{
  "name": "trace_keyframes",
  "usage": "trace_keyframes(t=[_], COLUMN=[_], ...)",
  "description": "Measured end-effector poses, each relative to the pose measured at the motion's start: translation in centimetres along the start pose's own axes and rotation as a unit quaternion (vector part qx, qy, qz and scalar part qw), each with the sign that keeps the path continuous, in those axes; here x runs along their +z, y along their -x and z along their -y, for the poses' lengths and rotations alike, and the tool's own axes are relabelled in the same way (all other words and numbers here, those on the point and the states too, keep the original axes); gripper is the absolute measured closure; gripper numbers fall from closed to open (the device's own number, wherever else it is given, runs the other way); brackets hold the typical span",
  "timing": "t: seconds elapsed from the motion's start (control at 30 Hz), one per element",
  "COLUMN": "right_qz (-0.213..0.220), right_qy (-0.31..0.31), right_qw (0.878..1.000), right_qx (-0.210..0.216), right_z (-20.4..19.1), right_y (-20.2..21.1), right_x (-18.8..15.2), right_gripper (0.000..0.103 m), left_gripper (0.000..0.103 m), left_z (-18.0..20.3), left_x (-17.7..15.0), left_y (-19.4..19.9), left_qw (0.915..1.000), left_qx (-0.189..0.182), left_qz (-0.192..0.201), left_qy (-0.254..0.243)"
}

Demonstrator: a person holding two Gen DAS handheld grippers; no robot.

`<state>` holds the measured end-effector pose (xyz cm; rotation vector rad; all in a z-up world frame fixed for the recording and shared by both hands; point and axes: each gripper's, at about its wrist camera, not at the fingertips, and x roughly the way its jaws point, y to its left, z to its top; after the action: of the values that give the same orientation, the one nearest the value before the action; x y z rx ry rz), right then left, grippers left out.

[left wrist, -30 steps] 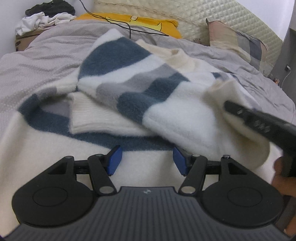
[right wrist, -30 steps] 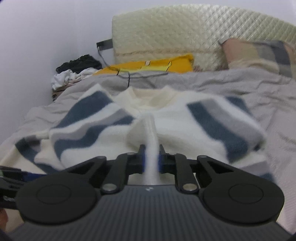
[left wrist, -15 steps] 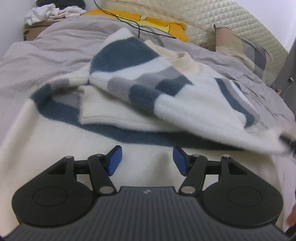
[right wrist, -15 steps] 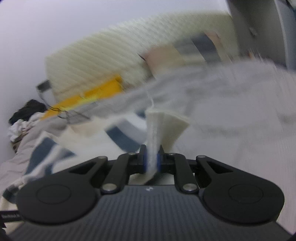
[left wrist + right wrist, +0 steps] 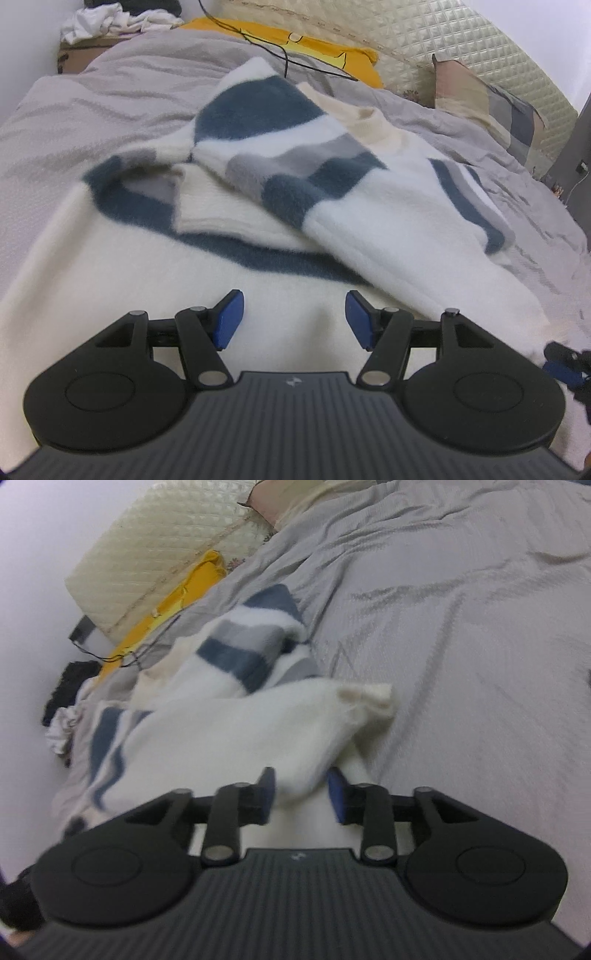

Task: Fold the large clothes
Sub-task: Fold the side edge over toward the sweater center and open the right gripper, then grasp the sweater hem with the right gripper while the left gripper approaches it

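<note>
A fluffy white sweater with blue and grey stripes (image 5: 280, 162) lies on the bed, one sleeve folded across its body. My left gripper (image 5: 293, 323) is open and empty, low over the sweater's white lower part. In the right wrist view the sweater (image 5: 236, 734) shows with its other sleeve stretched out to the right, the cream cuff (image 5: 369, 698) lying on the cover. My right gripper (image 5: 301, 794) is open, with the white sleeve cloth lying loose between its blue pads. The right gripper's tip also shows in the left wrist view (image 5: 565, 363) at the right edge.
The grey bed cover (image 5: 461, 635) spreads to the right. A yellow pillow (image 5: 317, 51), a cream quilted headboard (image 5: 461, 44) and a patterned pillow (image 5: 487, 99) are at the head. A black cable (image 5: 280, 48) crosses the cover. A clothes pile (image 5: 114, 22) sits at the far left.
My right gripper carried the pinched sleeve out to the right, lowered it and opened. The sleeve now lies stretched out on the bed. My left gripper stayed open and edged forward.
</note>
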<state>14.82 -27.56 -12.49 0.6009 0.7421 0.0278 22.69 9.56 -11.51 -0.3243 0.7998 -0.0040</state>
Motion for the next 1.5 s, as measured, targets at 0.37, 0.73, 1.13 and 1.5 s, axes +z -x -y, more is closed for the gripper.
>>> trace_keyframes(t=[0.37, 0.73, 1.13, 1.5], right_qz=[-0.001, -0.014, -0.044, -0.061], right_qy=[0.011, -0.025, -0.068, -0.101], right_qw=[1.0, 1.0, 0.997, 0.993], right_qx=[-0.005, 0.011, -0.009, -0.032], right_z=[-0.2, 1.8, 3.7, 5.1], right_y=[6.7, 8.3, 5.8, 4.3], right_x=[-2.7, -3.2, -3.2, -3.6], right_gripper=[0.049, 0.03, 0.019, 0.018], left_gripper=[0.037, 0.037, 0.029, 0.026], left_z=[1.2, 0.7, -11.3, -21.7], left_x=[-2.2, -0.8, 7.4, 3.5], left_y=[4.9, 9.5, 18.0, 18.6], left_qw=[0.9998, 0.9983, 0.9952, 0.9965], left_qx=[-0.001, 0.026, 0.091, -0.041], left_qz=[0.007, 0.017, 0.035, -0.062], left_qy=[-0.016, -0.05, -0.015, 0.038])
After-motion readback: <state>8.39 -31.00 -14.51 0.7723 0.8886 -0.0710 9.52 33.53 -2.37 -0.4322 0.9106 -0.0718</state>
